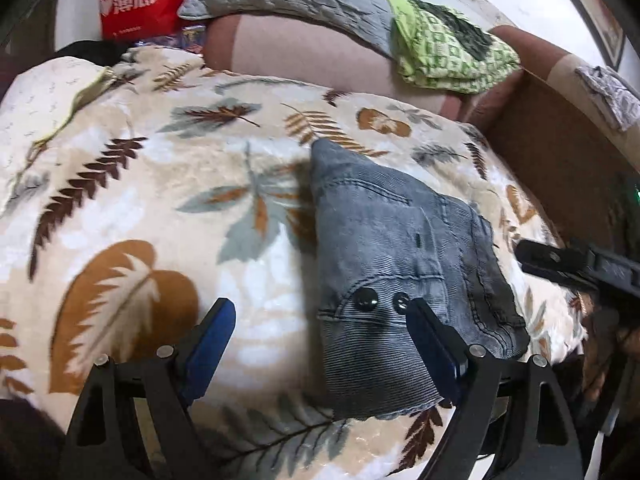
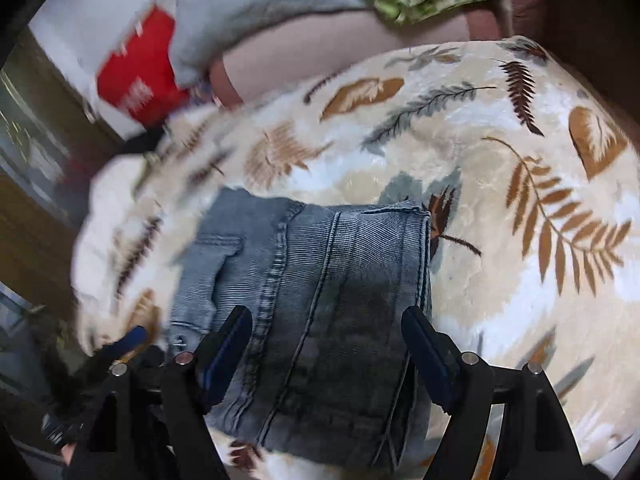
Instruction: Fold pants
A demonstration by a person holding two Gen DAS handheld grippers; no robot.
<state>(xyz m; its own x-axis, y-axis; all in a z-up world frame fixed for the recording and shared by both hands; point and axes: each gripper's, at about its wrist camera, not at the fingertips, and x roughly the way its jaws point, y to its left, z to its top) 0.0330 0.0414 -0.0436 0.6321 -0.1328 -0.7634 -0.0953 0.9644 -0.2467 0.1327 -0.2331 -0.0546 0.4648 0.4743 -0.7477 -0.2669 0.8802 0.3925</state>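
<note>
Though folded small, the jeans (image 1: 404, 264) look limp and thick; grip their stacked edge. Left gripper (image 1: 320, 328) and right gripper (image 2: 326, 338) gape, empty.

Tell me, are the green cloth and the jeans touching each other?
Apart. The left wrist view shows the green cloth up on the couch, with leafy blanket showing between it and the jeans.

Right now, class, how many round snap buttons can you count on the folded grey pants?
2. One snap button sits on the waistband of the pants; the other is just right of it, beside the left hand-held gripper's finger. More may be hidden in the folds.
</note>
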